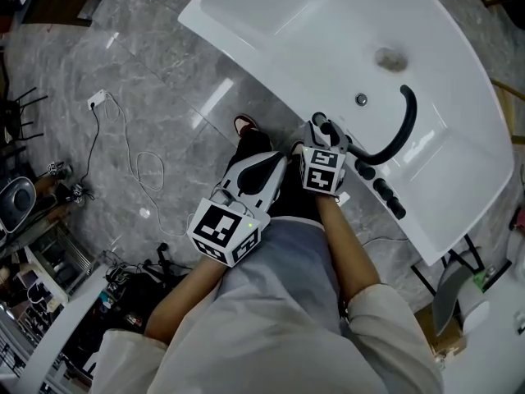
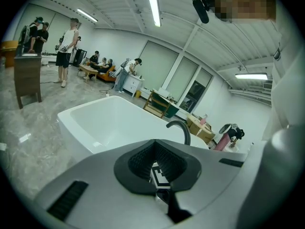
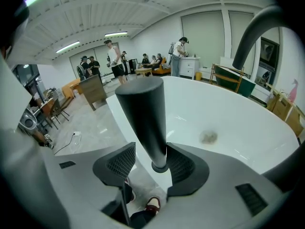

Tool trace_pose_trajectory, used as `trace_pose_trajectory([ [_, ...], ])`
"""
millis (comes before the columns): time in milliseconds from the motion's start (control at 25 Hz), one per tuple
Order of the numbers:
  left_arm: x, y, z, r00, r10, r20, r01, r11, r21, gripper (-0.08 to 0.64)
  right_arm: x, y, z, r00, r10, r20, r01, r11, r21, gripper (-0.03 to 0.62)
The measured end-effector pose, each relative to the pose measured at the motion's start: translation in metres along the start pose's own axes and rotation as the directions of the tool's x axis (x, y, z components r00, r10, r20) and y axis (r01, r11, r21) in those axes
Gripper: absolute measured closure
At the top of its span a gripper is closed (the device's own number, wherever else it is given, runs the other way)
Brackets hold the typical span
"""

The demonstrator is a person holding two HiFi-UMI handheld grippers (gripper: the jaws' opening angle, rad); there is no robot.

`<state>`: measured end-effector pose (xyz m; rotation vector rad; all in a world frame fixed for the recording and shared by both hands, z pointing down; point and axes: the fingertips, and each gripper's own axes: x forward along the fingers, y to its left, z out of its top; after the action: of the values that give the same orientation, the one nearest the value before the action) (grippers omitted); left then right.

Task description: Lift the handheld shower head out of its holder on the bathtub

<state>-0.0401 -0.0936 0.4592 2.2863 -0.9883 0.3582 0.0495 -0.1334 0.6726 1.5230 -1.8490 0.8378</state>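
Standing open around the black handheld shower head point(image 3: 142, 113) are the right tongs point(image 3: 150, 150); the left tongs point(image 2: 155, 146) are clenched shut, empty.

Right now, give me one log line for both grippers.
right gripper: open, jaws straddling shower head handle | left gripper: shut, empty, off bathtub

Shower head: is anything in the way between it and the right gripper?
No, nothing visible. The shower head already stands between the right gripper's jaws: one pad touches it, and the other shows a gap. The curved black spout is off to the side, not over it.
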Motion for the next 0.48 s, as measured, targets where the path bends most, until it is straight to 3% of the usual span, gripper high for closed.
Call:
trace_pose_trajectory([
  [480, 0.0, 0.008, -0.002, 1.0, -0.017, -0.021, 0.017, 1.0, -0.01, 0.563, 0.024, -0.012, -0.011, 0.996, -0.047, -0.074, 0.047, 0.999, 0.001, 0.393],
])
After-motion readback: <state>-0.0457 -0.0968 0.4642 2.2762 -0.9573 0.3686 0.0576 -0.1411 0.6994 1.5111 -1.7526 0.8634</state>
